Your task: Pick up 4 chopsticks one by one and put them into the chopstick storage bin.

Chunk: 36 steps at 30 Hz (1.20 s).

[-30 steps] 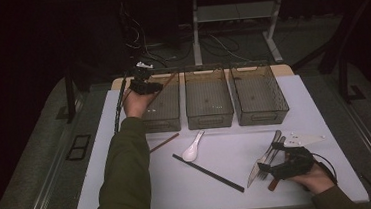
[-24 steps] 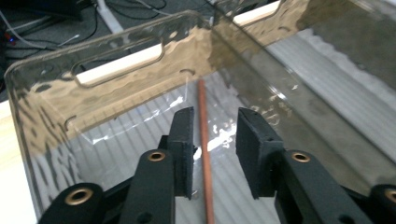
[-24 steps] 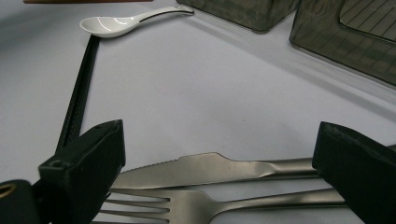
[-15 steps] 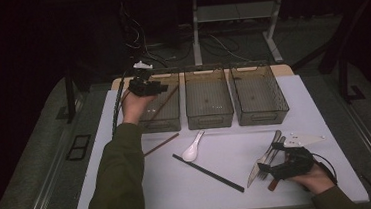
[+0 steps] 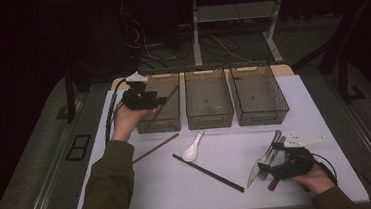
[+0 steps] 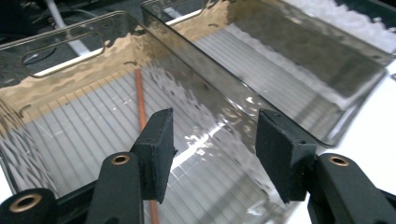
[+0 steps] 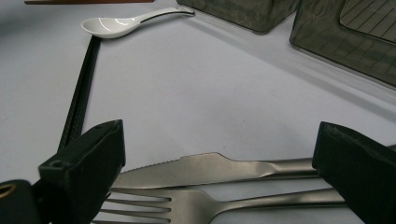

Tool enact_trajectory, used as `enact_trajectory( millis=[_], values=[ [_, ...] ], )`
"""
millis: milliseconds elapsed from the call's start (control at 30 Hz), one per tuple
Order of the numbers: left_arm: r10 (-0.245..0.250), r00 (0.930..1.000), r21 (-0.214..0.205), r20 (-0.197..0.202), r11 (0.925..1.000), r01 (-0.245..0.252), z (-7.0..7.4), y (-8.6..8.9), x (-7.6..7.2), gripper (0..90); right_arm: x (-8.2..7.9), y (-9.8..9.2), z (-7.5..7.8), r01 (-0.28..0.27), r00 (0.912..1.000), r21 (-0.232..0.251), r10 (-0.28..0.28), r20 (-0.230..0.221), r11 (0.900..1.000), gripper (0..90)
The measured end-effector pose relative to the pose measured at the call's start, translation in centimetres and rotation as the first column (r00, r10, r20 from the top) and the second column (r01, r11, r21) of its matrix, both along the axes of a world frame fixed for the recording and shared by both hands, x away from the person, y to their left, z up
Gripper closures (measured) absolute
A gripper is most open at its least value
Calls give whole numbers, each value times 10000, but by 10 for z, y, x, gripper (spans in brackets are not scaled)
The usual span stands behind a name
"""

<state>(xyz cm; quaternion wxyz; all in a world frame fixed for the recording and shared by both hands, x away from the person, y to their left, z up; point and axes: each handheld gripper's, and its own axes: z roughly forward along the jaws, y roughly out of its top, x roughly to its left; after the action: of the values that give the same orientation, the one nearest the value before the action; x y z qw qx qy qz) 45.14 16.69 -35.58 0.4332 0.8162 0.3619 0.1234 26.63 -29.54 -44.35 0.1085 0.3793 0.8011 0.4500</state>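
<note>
My left gripper (image 5: 154,102) hovers over the left smoked-plastic bin (image 5: 161,122). Its jaws have just been opening and stand apart with nothing between them. A brown chopstick (image 5: 167,100) leans inside that bin; in the left gripper view the chopstick (image 6: 139,100) lies on the ribbed floor and passes behind my left jaw, while my left gripper (image 6: 215,147) is above the bin (image 6: 65,51). At the near right, my right gripper (image 5: 270,169) rests open astride a steel knife (image 5: 261,162) and fork. In the right gripper view, the knife (image 7: 210,167) and fork (image 7: 187,203) lie between the wide jaws of my right gripper (image 7: 223,145).
Middle bin (image 5: 210,113) and right bin (image 5: 260,112) stand beside the left one along the white table's (image 5: 150,187) far edge. A second brown chopstick (image 5: 156,148), a white spoon (image 5: 193,150) and a black chopstick (image 5: 209,173) lie on the table.
My left gripper has opened and let go of the brown chopstick, which now leans in the left bin. The left hand has drawn back toward the near side. The right hand has stayed put.
</note>
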Motion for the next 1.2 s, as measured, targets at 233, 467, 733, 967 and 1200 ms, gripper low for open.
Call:
enact_trajectory(
  millis=[233,467,733,967,1200],
  values=[
    [-228,9997,-137,3,9996,228,-1,8,-20,394,0,0,0,-19,10000,1,19,6,10000,25],
    [-562,9983,352,124,9978,557,-6,10,-43,358,0,0,0,-15,10000,39,15,-20,10000,25],
    [-633,9978,630,196,9961,620,-20,23,-71,408,0,0,0,1,10000,35,-1,-20,10000,25],
    [-580,9981,731,219,9957,562,-34,38,-94,535,0,-1,1,20,10000,96,-20,-10,10000,25],
    [-810,9965,782,201,9938,792,-46,41,-101,659,0,0,1,-13,10000,96,13,-5,10000,25]
  ],
)
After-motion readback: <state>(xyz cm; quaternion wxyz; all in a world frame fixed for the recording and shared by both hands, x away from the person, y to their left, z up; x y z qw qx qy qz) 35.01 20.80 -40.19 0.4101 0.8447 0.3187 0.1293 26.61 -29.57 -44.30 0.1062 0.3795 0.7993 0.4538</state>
